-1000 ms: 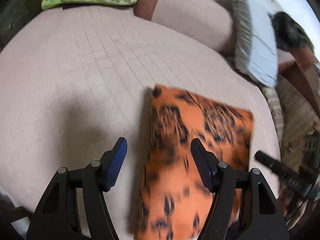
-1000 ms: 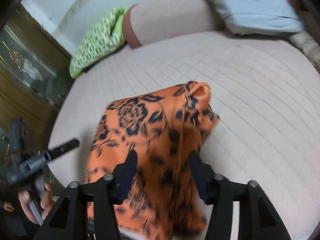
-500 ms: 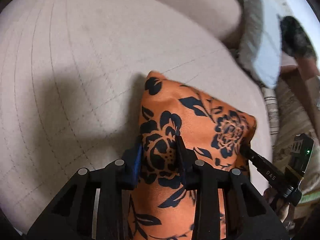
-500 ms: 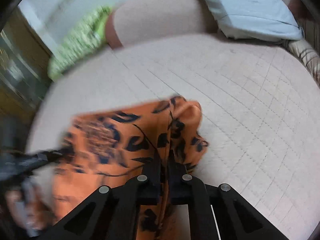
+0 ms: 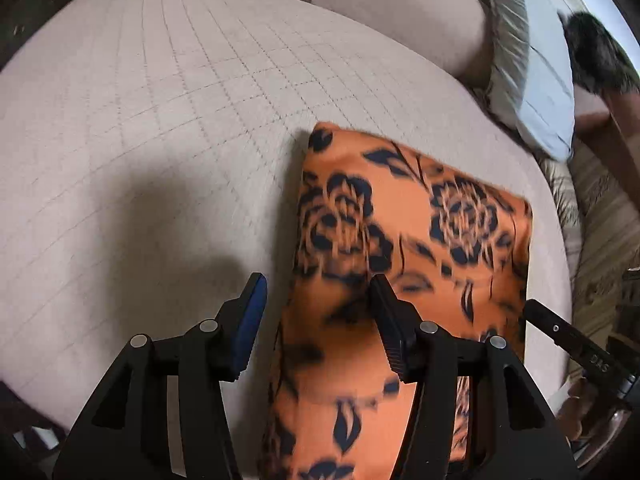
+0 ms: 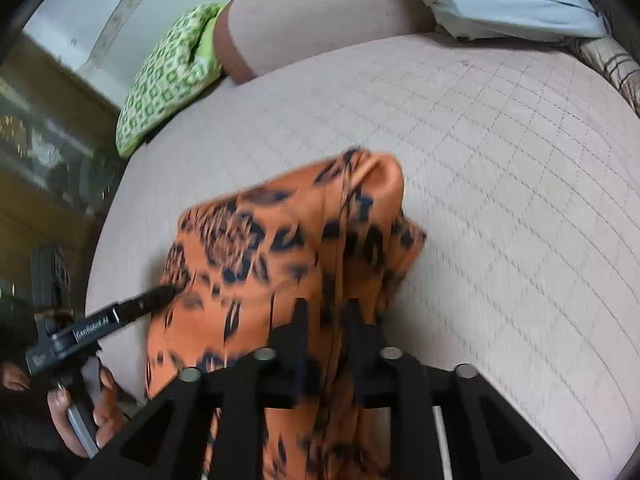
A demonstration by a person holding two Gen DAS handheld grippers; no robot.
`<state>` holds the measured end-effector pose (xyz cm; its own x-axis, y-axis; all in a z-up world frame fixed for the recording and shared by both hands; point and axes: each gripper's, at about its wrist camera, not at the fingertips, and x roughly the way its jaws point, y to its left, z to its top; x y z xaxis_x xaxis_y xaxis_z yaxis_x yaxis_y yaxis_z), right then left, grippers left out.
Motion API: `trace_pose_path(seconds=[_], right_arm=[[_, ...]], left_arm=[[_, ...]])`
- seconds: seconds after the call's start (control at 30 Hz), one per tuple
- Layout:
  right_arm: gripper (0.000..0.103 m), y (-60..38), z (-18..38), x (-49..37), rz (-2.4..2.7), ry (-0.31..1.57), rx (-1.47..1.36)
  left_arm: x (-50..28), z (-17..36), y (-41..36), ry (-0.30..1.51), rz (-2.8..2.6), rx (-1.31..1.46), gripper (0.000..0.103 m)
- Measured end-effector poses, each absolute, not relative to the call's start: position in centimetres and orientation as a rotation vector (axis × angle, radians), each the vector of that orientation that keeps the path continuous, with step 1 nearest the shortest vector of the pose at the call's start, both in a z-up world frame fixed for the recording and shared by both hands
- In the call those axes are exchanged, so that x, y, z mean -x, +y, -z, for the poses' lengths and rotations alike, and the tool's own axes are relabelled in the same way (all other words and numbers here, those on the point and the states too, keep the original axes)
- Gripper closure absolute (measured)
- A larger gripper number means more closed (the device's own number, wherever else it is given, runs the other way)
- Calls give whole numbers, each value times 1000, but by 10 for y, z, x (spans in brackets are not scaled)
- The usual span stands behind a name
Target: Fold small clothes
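Orange satin-like cloth [image 5: 404, 248] printed with black roses lies on the quilted pink bed cover [image 5: 168, 92], near its close edge, with the pillows well beyond it; the long axis runs from near to far, the far end squared off and pointing toward the bolster [image 5: 400, 8]. The left gripper [image 5: 316, 296] is released, its jaws spread with one finger over the cloth's left border and the other over bare cover; the right gripper [image 6: 324, 312] is clenched on a raised ridge of the cloth near its right side, where the fabric bunches. My judgement is that a fold is being set; to do it well the left claw should pin or take the left border level with the right grip; both should then travel together along the long axis, keeping the slippery fabric taut so the edges meet squarely.
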<state>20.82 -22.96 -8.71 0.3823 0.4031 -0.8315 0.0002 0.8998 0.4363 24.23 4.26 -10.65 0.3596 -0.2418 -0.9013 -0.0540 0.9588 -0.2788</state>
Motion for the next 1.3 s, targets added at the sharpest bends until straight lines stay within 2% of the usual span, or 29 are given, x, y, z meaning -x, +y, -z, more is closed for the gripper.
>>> trace_pose_path(seconds=[0.13, 0.23, 0.27, 0.33, 0.43, 0.57, 0.7, 0.93, 1.0, 1.03, 1.07, 1.13, 1.3], right_arm=[[82, -221, 92, -164, -275, 1158, -434], [82, -221, 98, -166, -245, 1161, -366], [86, -220, 99, -169, -240, 1156, -342], [96, -223, 97, -173, -221, 1160, -333], [98, -224, 78, -165, -166, 1109, -265], [98, -228, 115, -180, -111, 1202, -229], [98, -231, 96, -165, -145, 1126, -257], [95, -261, 88, -114, -237, 1058, -515], [95, -256, 82, -98, -244, 1027, -526], [89, -251, 79, -95, -241, 1017, -516], [67, -245, 80, -92, -229, 1021, -498], [41, -233, 86, -95, -216, 1039, -450], [41, -219, 122, -120, -152, 1146, -337]], left_arm=[[-209, 107, 42, 1183, 120, 281, 49], [-204, 116, 40, 1181, 96, 280, 48], [-204, 119, 38, 1185, 93, 284, 48], [-198, 114, 38, 1174, 130, 319, 67], [-183, 107, 32, 1129, 129, 261, 67], [-178, 117, 19, 1125, 110, 175, 65], [-163, 104, 28, 1079, 121, 190, 65], [-125, 104, 52, 1062, 103, 259, 44], [-120, 108, 53, 1079, 104, 289, 42], [-119, 110, 52, 1088, 108, 302, 39], [-120, 113, 51, 1099, 111, 306, 37], [-123, 122, 47, 1134, 114, 305, 26], [-127, 139, 58, 1183, 125, 415, 20]])
